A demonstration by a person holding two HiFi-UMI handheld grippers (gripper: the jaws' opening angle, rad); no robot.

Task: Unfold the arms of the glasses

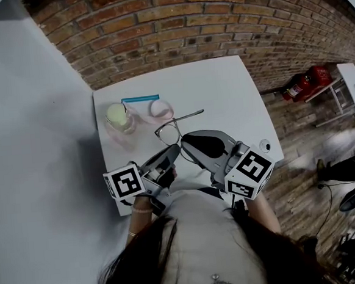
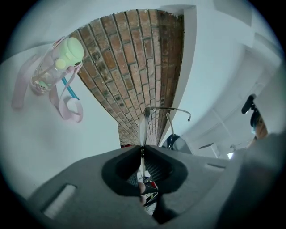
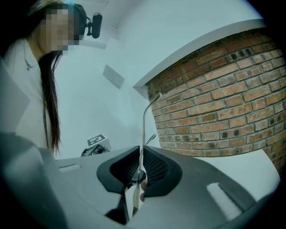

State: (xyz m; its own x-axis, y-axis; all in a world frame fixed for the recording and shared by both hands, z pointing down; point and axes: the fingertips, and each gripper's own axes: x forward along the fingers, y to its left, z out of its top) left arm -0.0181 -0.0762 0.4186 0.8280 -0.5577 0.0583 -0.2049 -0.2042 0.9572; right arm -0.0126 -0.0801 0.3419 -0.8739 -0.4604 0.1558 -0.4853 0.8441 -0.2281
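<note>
Holding the glasses (image 1: 175, 127) over the table (image 1: 235, 97), we find the left gripper (image 2: 142, 152) clamped on the frame's rim and the right gripper (image 3: 140, 157) pinching one thin arm (image 3: 144, 125). We judge them light, springy and hinge-fragile, so the hold belongs near the hinge.
</note>
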